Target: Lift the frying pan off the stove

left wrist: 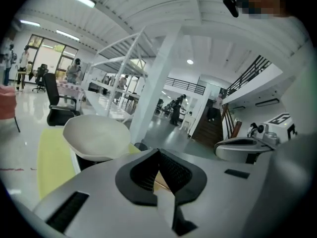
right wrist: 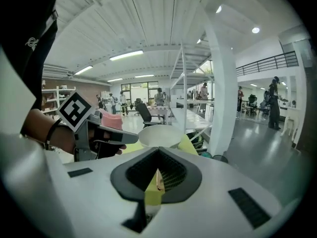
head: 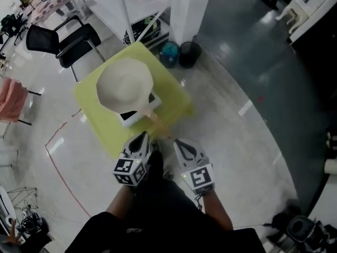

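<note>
A cream frying pan point(head: 125, 83) sits on a small white stove point(head: 138, 115) with a black top, and the stove stands on a yellow-green worktop point(head: 95, 115). In the head view the pan's bowl shows only its pale inner surface. Its tan handle point(head: 155, 121) reaches off the stove toward the person, and its end lies near the worktop's front edge. The left tongs point(head: 144, 137) and the right tongs point(head: 180, 143) hang side by side just short of that edge, both pointing at the pan, with the handle's end just ahead of them and between their tips. Neither touches it. In the left gripper view the left tongs point(left wrist: 158, 151) are clenched, the ribbed pads meeting with nothing between them; the pan point(left wrist: 96, 137) stands beyond them to the left, and the right tongs point(left wrist: 247, 145) float at the right. In the right gripper view the right tongs point(right wrist: 157, 153) are likewise clenched on nothing, with the pan point(right wrist: 161, 135) straight ahead and the left tongs point(right wrist: 106, 137) beside them in the person's hand. Beyond the worktop, by a white pillar point(head: 192, 9), a teal bin point(head: 169, 53) and a black bin point(head: 189, 53) stand next to each other on the glossy floor point(head: 237, 141); what they hold cannot be made out. A black chair point(head: 63, 38) stands off to the left.
</note>
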The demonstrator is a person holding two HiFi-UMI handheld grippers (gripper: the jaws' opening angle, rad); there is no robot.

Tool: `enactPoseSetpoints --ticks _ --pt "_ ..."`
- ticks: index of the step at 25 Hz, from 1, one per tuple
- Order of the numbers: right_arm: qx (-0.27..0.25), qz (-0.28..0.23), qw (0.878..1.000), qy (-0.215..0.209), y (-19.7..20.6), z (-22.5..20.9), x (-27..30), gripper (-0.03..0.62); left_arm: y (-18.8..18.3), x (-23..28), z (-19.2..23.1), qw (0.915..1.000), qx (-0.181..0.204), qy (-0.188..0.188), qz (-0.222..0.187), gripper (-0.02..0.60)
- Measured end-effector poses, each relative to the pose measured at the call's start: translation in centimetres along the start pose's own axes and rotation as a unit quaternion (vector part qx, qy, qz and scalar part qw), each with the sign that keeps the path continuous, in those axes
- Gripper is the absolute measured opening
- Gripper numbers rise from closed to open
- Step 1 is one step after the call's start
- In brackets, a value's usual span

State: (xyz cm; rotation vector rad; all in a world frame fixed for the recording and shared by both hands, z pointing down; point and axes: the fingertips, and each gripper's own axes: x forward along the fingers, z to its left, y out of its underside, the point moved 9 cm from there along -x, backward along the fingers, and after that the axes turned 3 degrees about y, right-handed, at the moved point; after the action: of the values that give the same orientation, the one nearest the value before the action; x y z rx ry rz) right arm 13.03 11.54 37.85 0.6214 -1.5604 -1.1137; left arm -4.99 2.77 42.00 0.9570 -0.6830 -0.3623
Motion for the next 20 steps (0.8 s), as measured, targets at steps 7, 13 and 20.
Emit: enactPoseSetpoints --ticks 7,13,20 --pt "0.001 0.067 0.996 -0.064 -0.1 -2.1 6.7 0.015 0.6 3.0 5.5 0.9981 -0.059 0.001 0.017 0.043" --pt "-0.021 0.098 0.991 -0.094 -0.2 -3.4 9.7 0.015 1.9 5.0 7.7 0.9948 -0.098 -0.009 0.028 0.043" --pt "-0.034 0.115 0.98 -0.162 2.3 -4.2 10.5 0.015 5.9 4.1 7.5 0.98 -0.193 -0.047 -0.005 0.043"
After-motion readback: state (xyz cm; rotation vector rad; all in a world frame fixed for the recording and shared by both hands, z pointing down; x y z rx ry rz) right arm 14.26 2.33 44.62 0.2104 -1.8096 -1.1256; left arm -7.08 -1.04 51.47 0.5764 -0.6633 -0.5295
